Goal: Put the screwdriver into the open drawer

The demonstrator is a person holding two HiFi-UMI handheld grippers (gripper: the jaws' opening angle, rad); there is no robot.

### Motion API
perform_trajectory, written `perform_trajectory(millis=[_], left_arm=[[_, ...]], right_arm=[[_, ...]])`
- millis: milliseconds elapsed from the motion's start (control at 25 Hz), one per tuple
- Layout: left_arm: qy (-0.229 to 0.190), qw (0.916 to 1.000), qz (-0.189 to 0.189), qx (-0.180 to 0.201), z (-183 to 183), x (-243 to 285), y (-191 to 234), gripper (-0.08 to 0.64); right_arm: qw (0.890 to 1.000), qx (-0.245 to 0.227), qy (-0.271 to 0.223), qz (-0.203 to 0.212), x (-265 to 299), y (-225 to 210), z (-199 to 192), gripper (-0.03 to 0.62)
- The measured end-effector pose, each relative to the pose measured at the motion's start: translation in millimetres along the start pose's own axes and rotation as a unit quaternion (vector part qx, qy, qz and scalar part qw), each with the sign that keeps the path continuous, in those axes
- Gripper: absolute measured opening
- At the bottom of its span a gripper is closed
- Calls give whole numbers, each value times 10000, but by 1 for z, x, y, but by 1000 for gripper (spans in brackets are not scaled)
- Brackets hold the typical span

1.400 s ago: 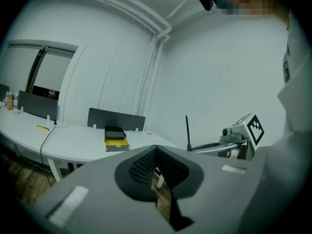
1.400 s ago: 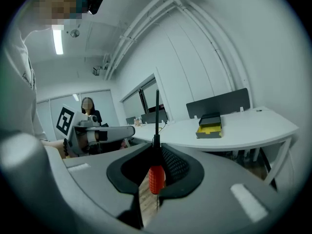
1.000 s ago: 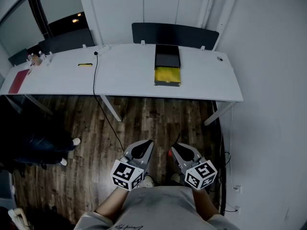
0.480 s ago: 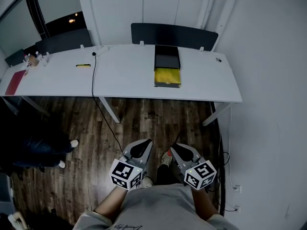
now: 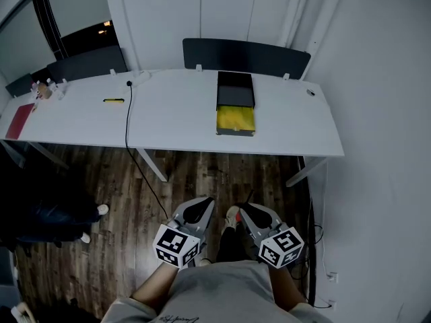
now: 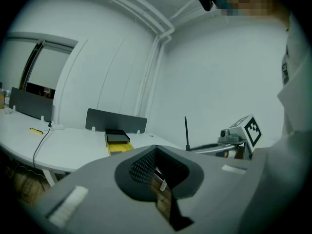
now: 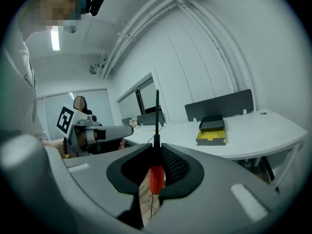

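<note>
- Right gripper (image 7: 155,148) clamped on screwdriver (image 7: 156,178), shaft upright.
- Left gripper (image 6: 157,151) closed, empty.
- Drawer (image 5: 236,120) open at table (image 5: 175,116) front edge, well apart from grippers; floor (image 5: 202,173) between.

No readable text, labels, brands or numbers anywhere.

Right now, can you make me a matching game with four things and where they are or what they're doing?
Things:
1. screwdriver
2. drawer
3. flat red thing
4. left gripper

Places or states:
A. shut, holding nothing
B. open, yellow inside, on the table
C. clamped in the right gripper
D. at the table's far left end

Pairs: 1-C, 2-B, 3-D, 4-A
</note>
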State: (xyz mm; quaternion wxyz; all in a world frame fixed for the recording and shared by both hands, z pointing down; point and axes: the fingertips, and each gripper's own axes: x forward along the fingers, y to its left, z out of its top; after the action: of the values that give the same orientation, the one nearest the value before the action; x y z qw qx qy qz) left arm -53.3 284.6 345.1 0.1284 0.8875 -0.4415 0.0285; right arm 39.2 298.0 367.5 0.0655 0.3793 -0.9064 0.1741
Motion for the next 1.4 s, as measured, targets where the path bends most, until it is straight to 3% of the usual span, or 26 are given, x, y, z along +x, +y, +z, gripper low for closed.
perform_trajectory(millis=[920,1400], left_arm=[[-16,9983,550,-175,74,230,123,-3],[57,9966,789,-216,85,277,147,-3]], right_arm=[[9969,-91,359,689,158,-207,109,74],[9949,-64,437,911,191,-254,130,74]])
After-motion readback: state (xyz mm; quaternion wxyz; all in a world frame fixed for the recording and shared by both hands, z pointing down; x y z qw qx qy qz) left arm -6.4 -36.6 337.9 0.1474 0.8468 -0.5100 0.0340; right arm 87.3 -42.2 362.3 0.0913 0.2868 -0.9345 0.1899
